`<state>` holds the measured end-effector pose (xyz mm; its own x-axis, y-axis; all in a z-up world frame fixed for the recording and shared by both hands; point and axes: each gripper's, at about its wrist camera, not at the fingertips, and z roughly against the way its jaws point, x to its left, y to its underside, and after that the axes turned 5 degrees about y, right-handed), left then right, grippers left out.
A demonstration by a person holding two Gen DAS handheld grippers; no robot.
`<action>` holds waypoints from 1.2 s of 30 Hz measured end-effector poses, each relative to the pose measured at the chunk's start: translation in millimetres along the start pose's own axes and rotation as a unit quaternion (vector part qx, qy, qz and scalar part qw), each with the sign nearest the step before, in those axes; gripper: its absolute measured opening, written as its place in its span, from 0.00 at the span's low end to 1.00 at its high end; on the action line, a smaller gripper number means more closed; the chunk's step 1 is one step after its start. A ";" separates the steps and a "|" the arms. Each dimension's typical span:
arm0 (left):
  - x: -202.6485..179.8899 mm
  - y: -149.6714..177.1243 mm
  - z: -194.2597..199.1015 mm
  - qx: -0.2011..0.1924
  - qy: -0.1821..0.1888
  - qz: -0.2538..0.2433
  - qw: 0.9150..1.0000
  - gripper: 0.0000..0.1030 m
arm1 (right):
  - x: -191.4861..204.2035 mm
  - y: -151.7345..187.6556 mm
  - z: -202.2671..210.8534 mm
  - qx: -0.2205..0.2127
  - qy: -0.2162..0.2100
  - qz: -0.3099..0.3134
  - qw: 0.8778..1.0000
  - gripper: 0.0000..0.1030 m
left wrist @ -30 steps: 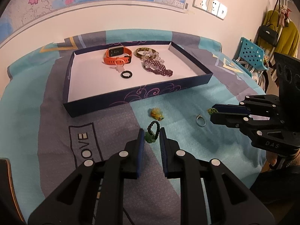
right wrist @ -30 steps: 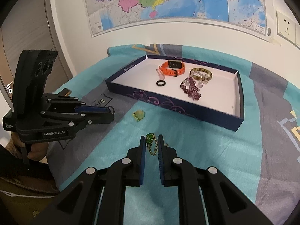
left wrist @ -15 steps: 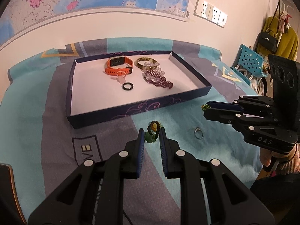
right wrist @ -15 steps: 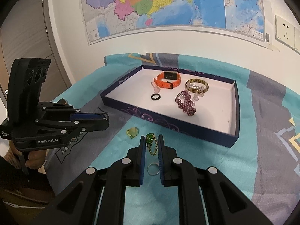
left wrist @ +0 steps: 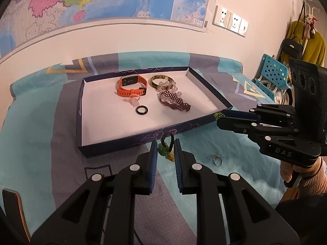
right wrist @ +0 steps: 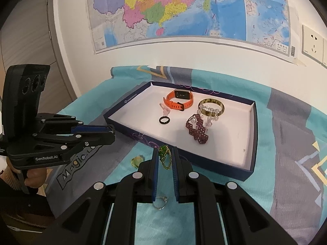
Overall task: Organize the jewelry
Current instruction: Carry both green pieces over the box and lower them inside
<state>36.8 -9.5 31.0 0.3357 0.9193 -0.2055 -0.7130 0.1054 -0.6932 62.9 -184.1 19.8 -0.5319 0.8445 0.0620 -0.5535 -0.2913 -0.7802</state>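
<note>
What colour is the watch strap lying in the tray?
Orange, on the watch; clearest in the right wrist view.

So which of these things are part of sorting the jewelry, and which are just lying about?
Job: tray, green-charm bead bracelet in left gripper, green chain in right gripper, silver ring, yellow-green pendant.
Lying about: wall map, sockets, handbag.

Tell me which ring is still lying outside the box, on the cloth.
The silver ring with the small setting. It lies on the teal cloth in front of the box; the plain black ring already sits inside on the white floor.
</note>
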 end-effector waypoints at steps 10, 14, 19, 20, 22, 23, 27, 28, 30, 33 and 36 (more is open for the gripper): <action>2.4 -10.2 -2.4 -0.006 -0.005 -0.003 1.000 0.16 | -3.4 -10.7 -5.6 -0.005 0.003 0.002 1.000 0.11; 4.2 -13.1 -3.7 -0.006 -0.006 -0.002 1.000 0.16 | -5.6 -15.2 -8.7 -0.007 0.006 0.002 1.000 0.11; 7.4 -17.6 -5.8 -0.008 -0.011 -0.001 1.000 0.16 | -9.3 -17.6 -14.6 -0.005 0.010 0.000 1.000 0.11; 8.1 -18.5 -6.8 -0.008 -0.012 -0.001 1.000 0.16 | -10.0 -18.0 -15.4 -0.004 0.010 0.000 1.000 0.11; 9.7 -20.0 -8.3 -0.008 -0.013 -0.001 1.000 0.16 | -11.6 -19.4 -17.7 -0.004 0.012 0.000 1.000 0.11; 10.4 -21.0 -9.2 -0.007 -0.013 0.000 1.000 0.16 | -12.4 -19.5 -18.2 -0.004 0.012 -0.001 1.000 0.11; 12.9 -24.2 -13.4 -0.006 -0.015 0.001 1.000 0.16 | -15.1 -23.0 -23.1 -0.003 0.015 -0.001 1.000 0.11; 13.5 -25.2 -14.7 -0.005 -0.016 0.001 1.000 0.16 | -15.3 -24.1 -24.4 -0.003 0.015 0.000 1.000 0.11; 14.4 -26.9 -16.8 -0.005 -0.017 0.001 1.000 0.16 | -15.7 -25.0 -26.2 -0.002 0.015 0.001 1.000 0.11; 15.7 -29.0 -20.4 -0.003 -0.015 0.003 1.000 0.16 | -17.8 -26.1 -29.8 0.001 0.016 0.000 1.000 0.11; 15.6 -30.9 -22.9 -0.002 -0.016 0.003 1.000 0.16 | -19.3 -26.7 -33.8 0.004 0.016 -0.002 1.000 0.11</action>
<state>78.2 -7.0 33.4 0.3120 0.9314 -0.1876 -0.7124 0.0987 -0.6948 109.6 -177.4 18.4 -0.5089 0.8597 0.0445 -0.5608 -0.2918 -0.7749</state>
